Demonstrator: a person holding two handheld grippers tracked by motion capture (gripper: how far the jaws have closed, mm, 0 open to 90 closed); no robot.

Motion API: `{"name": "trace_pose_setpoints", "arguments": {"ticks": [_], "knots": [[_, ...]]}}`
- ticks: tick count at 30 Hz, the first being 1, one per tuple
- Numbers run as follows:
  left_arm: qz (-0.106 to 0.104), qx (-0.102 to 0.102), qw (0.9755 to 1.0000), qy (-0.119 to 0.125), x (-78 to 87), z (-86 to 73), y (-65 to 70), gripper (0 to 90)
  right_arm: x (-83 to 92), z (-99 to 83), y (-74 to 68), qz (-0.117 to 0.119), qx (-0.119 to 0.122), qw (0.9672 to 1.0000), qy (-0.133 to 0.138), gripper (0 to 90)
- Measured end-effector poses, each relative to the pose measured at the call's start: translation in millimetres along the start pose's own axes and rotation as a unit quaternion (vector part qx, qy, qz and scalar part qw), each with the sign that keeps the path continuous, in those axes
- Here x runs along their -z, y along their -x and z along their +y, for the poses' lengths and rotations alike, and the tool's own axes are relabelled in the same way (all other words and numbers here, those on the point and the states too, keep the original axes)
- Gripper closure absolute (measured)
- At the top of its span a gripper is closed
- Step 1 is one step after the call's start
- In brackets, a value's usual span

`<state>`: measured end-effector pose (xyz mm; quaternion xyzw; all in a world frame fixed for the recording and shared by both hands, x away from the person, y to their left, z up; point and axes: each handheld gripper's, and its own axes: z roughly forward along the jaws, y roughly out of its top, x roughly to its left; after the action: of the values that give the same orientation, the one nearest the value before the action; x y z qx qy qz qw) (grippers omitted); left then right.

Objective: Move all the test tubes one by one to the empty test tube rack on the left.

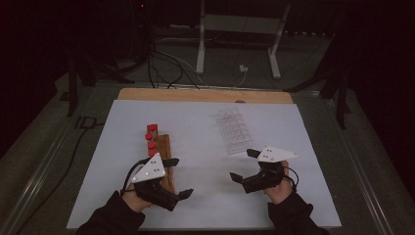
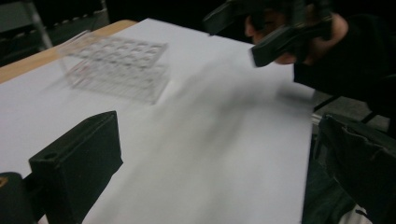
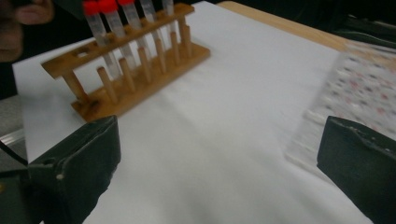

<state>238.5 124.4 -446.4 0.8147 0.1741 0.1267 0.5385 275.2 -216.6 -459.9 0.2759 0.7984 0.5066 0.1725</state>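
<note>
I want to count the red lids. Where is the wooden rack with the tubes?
In the high view the wooden rack stands on the left side of the white sheet, just beyond the left gripper, with the clear plastic tray across from it on the right.

On the table (image 1: 205, 196), the wooden rack (image 1: 164, 147) stands left of the clear tray (image 1: 235, 130).

- The high view is dim; the room across the top and both sides is nearly black, and the white worktop (image 1: 205, 166) is the one lit area.
- Left gripper view: motion blur smears the clear rack (image 2: 116, 67) at upper left and the shadow streak through the centre.
- Right gripper view: the wooden rack (image 3: 135, 65) is softly blurred, the right edge more so.
</note>
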Motion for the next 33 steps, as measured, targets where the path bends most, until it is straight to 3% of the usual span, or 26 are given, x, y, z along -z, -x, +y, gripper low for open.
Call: {"name": "trace_pose_setpoints", "arguments": {"ticks": [2,6,12,15,20,28,33], "knots": [[-0.006,0.003,1.0,0.005,-3.4,0.4,6.2,1.8,3.4,-5.1,1.3,-0.003,-0.004,1.0,-0.004,0.0],[-0.021,-0.012,0.9997,0.007,-9.7,-0.6,17.6,1.8,10.0,-15.0,5.4,-0.011,-0.013,0.9998,-0.007,0.0],[-0.034,-0.018,0.9993,0.0,-17.3,-6.0,24.4,1.8,17.1,-27.3,12.4,-0.022,-0.024,0.9994,-0.011,0.0],[-0.031,-0.036,0.9988,-0.005,-20.8,-8.5,31.8,1.8,20.0,-34.3,14.8,-0.023,-0.022,0.9995,-0.009,0.0],[-0.03,-0.059,0.9973,-0.03,-32.9,-18.7,42.3,1.8,20.3,-47.1,14.5,-0.023,-0.015,0.9992,-0.028,0.0],[-0.033,-0.058,0.9967,-0.047,-46.3,-31.2,43.6,1.8,19.4,-51.3,17.4,-0.029,-0.016,0.999,-0.032,0.0],[-0.021,-0.059,0.9974,-0.036,-46.5,-33.2,42.4,1.8,18.6,-53.6,21.2,-0.029,-0.027,0.9987,-0.033,0.0]]}}
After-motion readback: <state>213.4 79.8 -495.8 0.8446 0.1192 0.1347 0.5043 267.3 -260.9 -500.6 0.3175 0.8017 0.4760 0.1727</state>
